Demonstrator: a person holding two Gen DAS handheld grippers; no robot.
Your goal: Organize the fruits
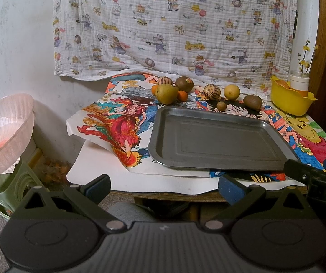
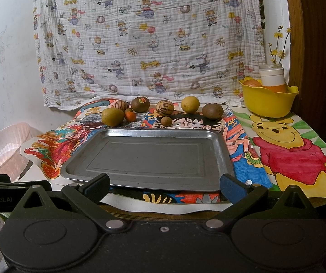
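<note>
Your left tongs (image 1: 164,187) hang with jaws wide apart and nothing between them, off the table's (image 1: 185,195) front edge; your right tongs (image 2: 164,185) gape the same way, just over the near rim of the metal tray (image 2: 149,157). The tray lies bare at the table's middle. Along the far edge, behind the tray, sit the fruits: a pear (image 2: 113,117), kiwis (image 2: 212,111), a lemon (image 2: 190,104), striped melons (image 2: 165,107). A yellow bowl (image 2: 267,104) occupies the far right corner.

Dull scuffed metal tray (image 2: 148,157), crinkled cloth (image 2: 149,36)
</note>
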